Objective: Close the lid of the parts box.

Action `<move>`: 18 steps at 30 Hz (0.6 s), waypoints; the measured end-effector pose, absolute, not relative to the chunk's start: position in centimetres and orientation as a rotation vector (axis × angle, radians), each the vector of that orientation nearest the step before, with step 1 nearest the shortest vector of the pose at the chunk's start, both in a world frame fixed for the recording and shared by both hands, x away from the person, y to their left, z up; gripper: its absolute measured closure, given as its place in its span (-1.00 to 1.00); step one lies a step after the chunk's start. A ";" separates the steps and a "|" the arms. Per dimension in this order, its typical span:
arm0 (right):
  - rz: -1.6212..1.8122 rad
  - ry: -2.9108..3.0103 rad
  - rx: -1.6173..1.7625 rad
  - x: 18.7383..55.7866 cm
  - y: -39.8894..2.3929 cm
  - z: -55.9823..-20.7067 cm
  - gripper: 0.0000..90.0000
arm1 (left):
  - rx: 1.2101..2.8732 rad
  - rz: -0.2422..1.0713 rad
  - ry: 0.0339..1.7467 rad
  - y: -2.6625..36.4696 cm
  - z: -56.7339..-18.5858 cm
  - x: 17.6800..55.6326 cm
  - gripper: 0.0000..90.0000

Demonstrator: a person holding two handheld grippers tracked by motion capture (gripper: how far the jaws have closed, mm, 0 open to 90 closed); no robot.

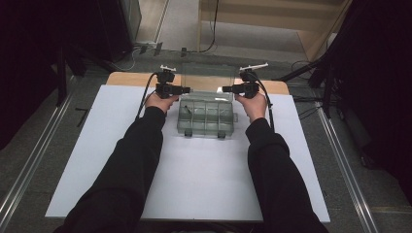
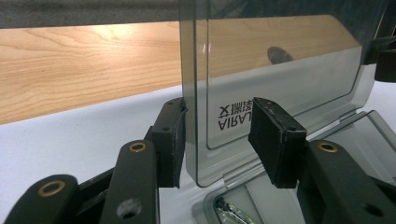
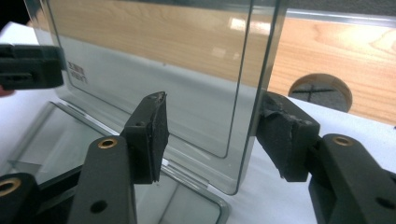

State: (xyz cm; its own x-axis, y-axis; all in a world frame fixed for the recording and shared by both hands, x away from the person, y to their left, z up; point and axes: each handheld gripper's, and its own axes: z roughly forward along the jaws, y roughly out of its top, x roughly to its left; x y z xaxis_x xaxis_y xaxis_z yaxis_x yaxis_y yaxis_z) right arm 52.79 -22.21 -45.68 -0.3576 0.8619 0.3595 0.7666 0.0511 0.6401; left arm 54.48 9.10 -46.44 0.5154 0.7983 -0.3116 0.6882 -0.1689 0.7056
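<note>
We see a clear plastic organizer box sitting on the white sheet that covers the wooden bench, toward its far side, between the person's two hands. Its base is split into small compartments, and its transparent lid stands upright, hinged along the far edge of the base.

The left gripper reaches in from the left at the lid's left edge. In the left gripper view its fingers stand apart with that edge between them: one pad sits just at the back face of the panel, the other is held off the front face, near a printed label.

The right gripper mirrors it at the lid's right edge. In the right gripper view its fingers are likewise apart, straddling the edge; the outer pad lies close against the panel, the inner one clearly off it. We cannot tell whether either near pad actually touches.
</note>
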 end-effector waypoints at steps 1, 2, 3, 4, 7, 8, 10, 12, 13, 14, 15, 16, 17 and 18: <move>1.199 2.188 1.703 52.7 -22.2 -45.5 0.01 | 1.914 0.167 1.219 9.1 -46.3 54.4 0.23; 1.198 2.193 1.690 52.6 -22.2 -45.4 0.01 | 1.916 0.171 1.215 9.2 -46.3 54.3 0.23; 1.195 2.197 1.682 52.5 -22.2 -45.3 0.02 | 1.918 0.168 1.212 9.2 -46.2 54.3 0.23; 1.198 2.199 1.675 52.4 -22.2 -45.2 0.03 | 1.921 0.170 1.209 9.3 -46.1 54.2 0.22; 1.220 2.195 1.659 52.0 -22.2 -45.0 0.04 | 1.914 0.157 1.205 9.4 -45.9 54.0 0.21; 1.222 2.192 1.655 51.9 -22.2 -45.0 0.04 | 1.914 0.160 1.202 9.4 -45.9 53.9 0.21; 1.237 2.190 1.645 51.6 -22.3 -44.9 0.05 | 1.919 0.163 1.192 9.5 -45.8 53.8 0.21; 1.250 2.187 1.636 51.3 -22.4 -44.9 0.06 | 1.918 0.157 1.181 9.5 -45.7 53.7 0.21; 1.250 2.191 1.627 51.2 -22.4 -44.9 0.06 | 1.920 0.159 1.177 9.5 -45.6 53.6 0.21; 1.254 2.193 1.614 51.1 -22.4 -44.9 0.07 | 1.923 0.160 1.173 9.5 -45.6 53.6 0.21; 1.257 2.195 1.609 51.0 -22.5 -44.8 0.07 | 1.925 0.160 1.167 9.6 -45.5 53.5 0.21; 1.259 2.197 1.603 50.8 -22.5 -44.8 0.07 | 1.927 0.165 1.164 9.6 -45.5 53.4 0.21; 1.257 2.200 1.597 50.8 -22.5 -44.7 0.07 | 1.927 0.165 1.159 9.6 -45.5 53.4 0.21; 1.261 2.200 1.590 50.7 -22.5 -44.6 0.07 | 1.931 0.166 1.153 9.6 -45.5 53.3 0.21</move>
